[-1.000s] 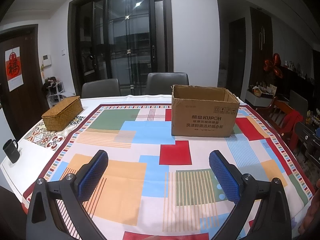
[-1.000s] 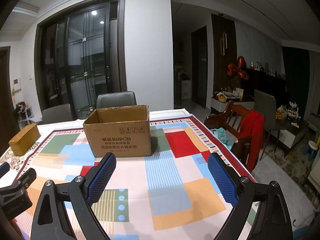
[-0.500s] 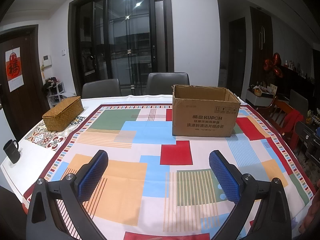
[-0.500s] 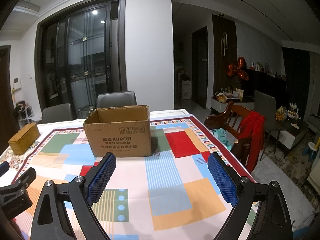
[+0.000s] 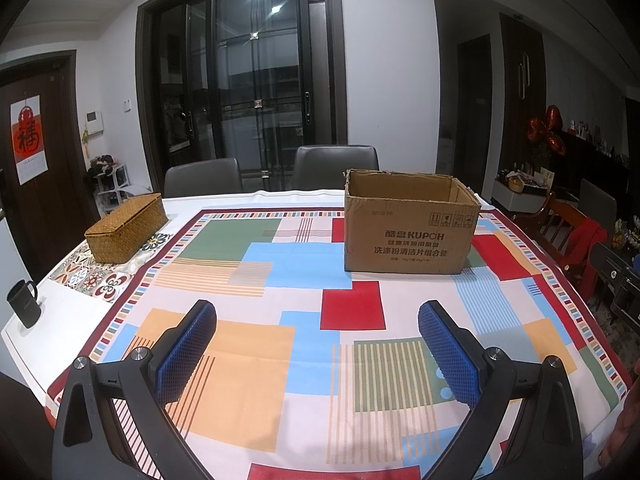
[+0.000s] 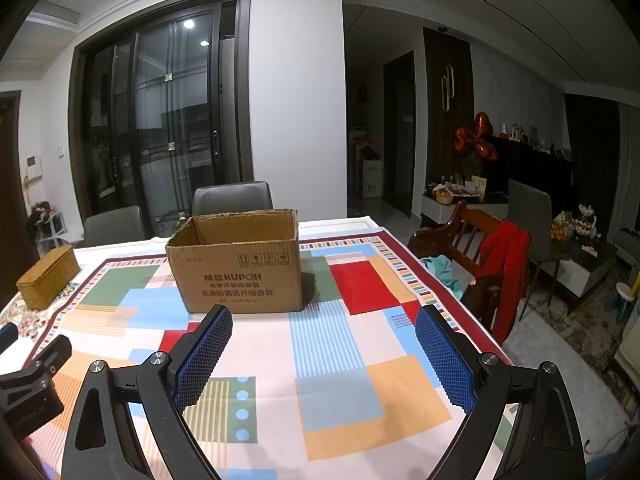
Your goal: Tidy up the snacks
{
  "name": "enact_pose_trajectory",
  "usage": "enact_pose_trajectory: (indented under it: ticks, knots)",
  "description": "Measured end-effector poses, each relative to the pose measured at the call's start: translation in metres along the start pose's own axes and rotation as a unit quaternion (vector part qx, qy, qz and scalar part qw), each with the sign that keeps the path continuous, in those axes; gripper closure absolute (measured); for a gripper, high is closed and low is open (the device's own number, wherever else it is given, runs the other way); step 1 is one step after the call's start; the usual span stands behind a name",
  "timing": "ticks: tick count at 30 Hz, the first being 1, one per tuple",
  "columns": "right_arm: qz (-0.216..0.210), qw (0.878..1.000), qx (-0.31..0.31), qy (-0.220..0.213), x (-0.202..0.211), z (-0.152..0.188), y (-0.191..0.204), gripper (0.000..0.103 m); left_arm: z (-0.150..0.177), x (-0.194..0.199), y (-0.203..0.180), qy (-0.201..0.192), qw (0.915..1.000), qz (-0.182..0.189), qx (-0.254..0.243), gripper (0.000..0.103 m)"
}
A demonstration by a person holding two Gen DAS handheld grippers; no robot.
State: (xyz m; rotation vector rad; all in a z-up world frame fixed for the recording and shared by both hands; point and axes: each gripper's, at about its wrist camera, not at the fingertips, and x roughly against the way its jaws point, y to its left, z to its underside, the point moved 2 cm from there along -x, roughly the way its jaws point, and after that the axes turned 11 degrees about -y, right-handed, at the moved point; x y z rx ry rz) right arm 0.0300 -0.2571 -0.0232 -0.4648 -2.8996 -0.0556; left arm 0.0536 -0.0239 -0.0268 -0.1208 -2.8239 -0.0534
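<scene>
- The left tool, black-framed with blue ribbed pads, is held wide apart above the near part of the desk, with nothing between its fingers.
- The right tool, of the same build, is likewise spread wide and holds nothing; it is poised over the near right part of the desk.
- A brown corrugated cardboard box printed with "KUPOH" and dark characters is seen standing upright with its top open, on the far side of the desk, right of centre in the left wrist view. Its inside is seen only in part, and no contents can be made out.
- The desk is covered by a cloth of coloured blocks and stripes in red, blue, green and orange, edged in dark red.
- A rectangular woven straw basket with a lid is set at the far left, well apart from the box.
- A black mug with a handle is placed at the near left edge, on the bare white part.
- Two grey chairs are drawn up at the far side, before a dark glass door.
- No snacks can be made out in either view.
</scene>
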Motion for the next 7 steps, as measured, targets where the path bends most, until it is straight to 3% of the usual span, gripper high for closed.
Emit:
enact_pose_trajectory:
  ticks: [7]
  knots:
    - [0.002, 1.0, 0.0, 0.0, -0.0001, -0.0006, -0.002, 0.009, 0.0005, 0.0002, 0.0002, 0.0, 1.0, 0.0, -0.001, 0.0]
